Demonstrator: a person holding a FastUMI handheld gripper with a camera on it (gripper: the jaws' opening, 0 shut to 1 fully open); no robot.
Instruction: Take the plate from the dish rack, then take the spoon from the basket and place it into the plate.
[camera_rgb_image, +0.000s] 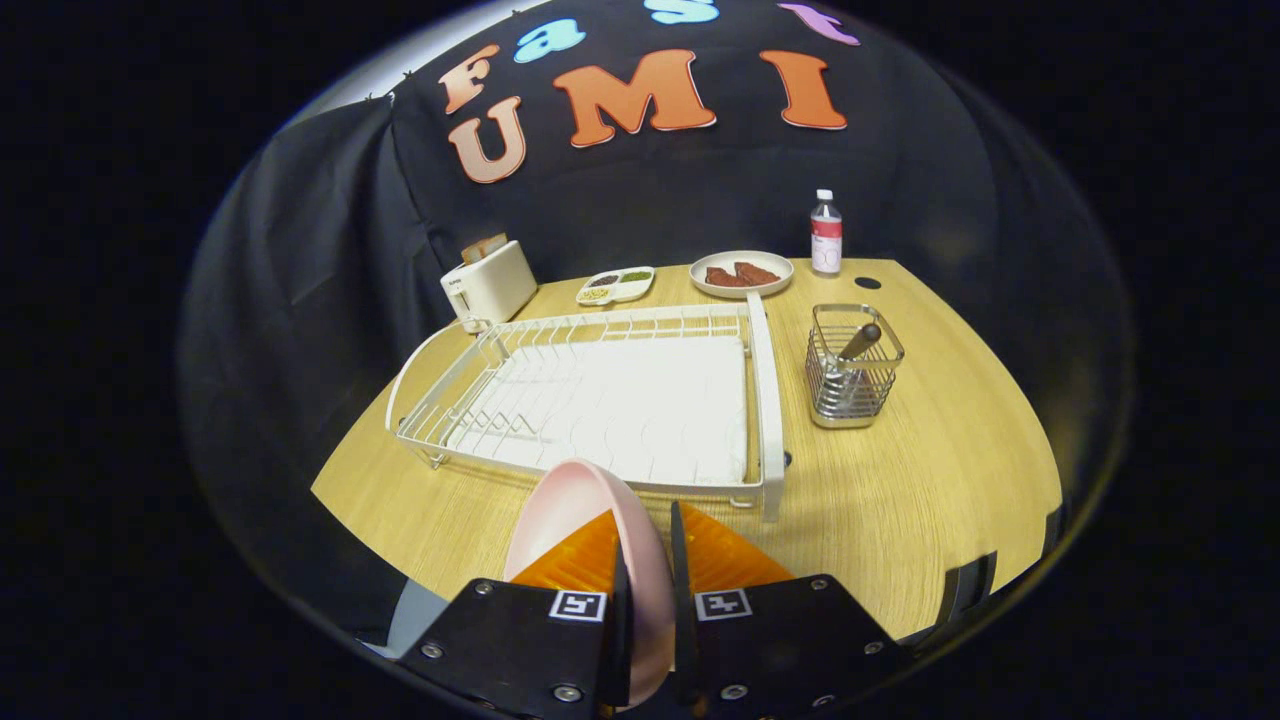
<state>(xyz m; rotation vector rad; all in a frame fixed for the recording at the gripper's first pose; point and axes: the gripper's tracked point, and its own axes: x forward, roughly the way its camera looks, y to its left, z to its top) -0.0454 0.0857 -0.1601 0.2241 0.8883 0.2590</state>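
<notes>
One plate (590, 520) out of the dish rack (600, 400), pinched on edge by my fingers (645, 575).
Next I judge: set it on the worktop (900, 480), then fetch the spoon (858, 345) from the basket (852, 385).

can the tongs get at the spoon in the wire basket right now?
Probably not yet. The tongs are shut on the pink round plate, held on edge between both fingers. The path to the metal spoon in the silver wire basket, right of the white dish rack, looks free, but the plate must go down first.

Pink plate (580, 510) on edge, clamped between jaws; spoon (858, 345) in basket (853, 375).
</notes>
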